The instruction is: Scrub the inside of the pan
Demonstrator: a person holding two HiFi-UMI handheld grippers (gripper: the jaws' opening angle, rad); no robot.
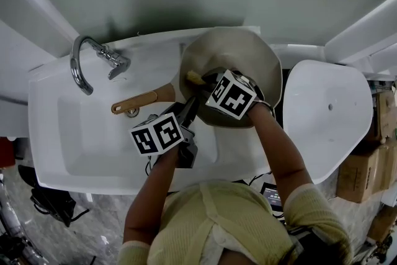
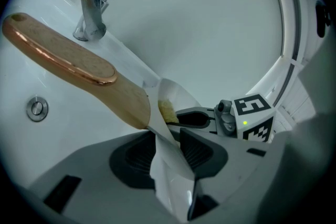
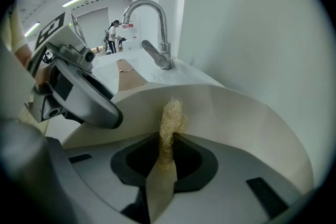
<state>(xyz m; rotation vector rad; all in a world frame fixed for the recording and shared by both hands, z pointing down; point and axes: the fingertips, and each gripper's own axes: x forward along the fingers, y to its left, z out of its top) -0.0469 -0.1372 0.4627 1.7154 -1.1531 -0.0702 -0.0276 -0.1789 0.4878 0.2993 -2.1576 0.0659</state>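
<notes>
A cream pan point(image 1: 232, 56) with a wooden handle point(image 1: 139, 101) leans tilted over the right end of the white sink point(image 1: 74, 133). My left gripper point(image 1: 189, 107) is shut on the pan's thin rim point(image 2: 170, 113) right beside the handle point(image 2: 79, 65). Inside the pan, my right gripper point(image 1: 209, 80) is shut on a straw-coloured fibre scrubber point(image 3: 170, 123), whose tip lies against the pan's inner wall point(image 3: 236, 113). The scrubber point(image 2: 167, 110) also shows past the rim in the left gripper view, with the right gripper point(image 2: 197, 118) behind it.
A chrome faucet point(image 1: 84, 62) stands at the sink's back left, and a drain knob point(image 2: 37, 108) sits in the basin. A white rounded panel point(image 1: 325, 115) lies right of the sink, with cardboard boxes point(image 1: 366, 158) beyond it. A wall rises behind the sink.
</notes>
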